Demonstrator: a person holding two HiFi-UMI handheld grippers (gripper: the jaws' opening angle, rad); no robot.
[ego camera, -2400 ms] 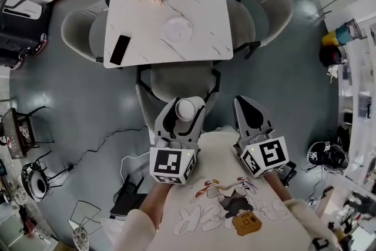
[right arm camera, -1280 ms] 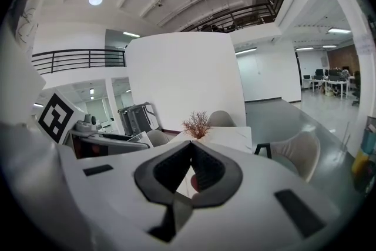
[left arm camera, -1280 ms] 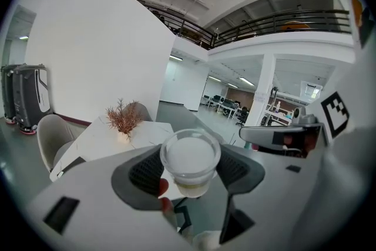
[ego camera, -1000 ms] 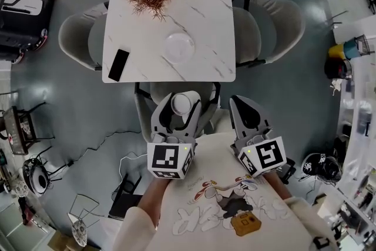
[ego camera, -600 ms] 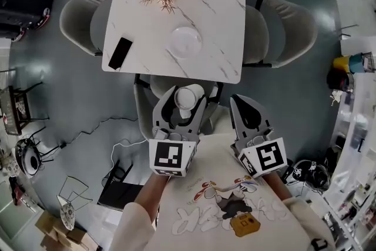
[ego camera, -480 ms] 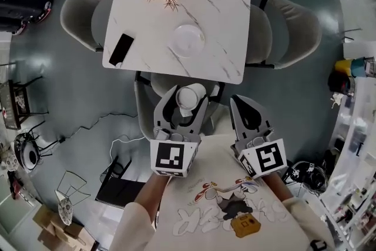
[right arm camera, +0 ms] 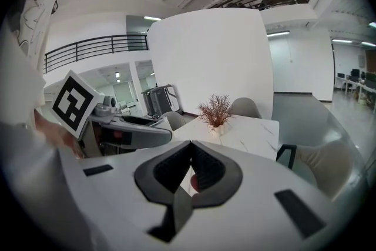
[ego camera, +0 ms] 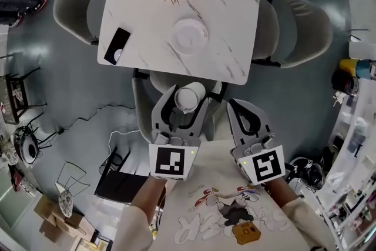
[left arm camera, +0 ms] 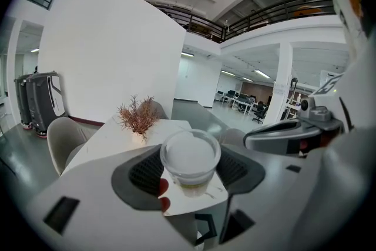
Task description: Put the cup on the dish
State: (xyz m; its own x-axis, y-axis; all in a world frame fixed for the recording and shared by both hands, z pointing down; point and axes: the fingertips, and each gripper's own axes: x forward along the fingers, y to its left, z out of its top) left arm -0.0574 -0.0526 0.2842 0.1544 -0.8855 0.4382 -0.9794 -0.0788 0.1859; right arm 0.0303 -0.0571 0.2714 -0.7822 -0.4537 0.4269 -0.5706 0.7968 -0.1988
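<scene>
Drawn nearer to the white marble square table point(ego camera: 229, 26) than a moment ago, with less gap up to the round pale dish point(ego camera: 189, 36) at 12 o'clock from the load. Clamping a clear plastic cup point(left arm camera: 190, 157) upright in the left gripper point(ego camera: 185, 94), short of the table's near edge and over a grey chair point(ego camera: 161, 80), with the right gripper point(right arm camera: 189, 150) at 3 o'clock, jaws pressed together on nothing. Best to carry the cup level toward 12 o'clock, centre it over the dish, well clear of the black phone point(ego camera: 116, 46) at 9 o'clock, lower until the base sits flat, and only then release.
</scene>
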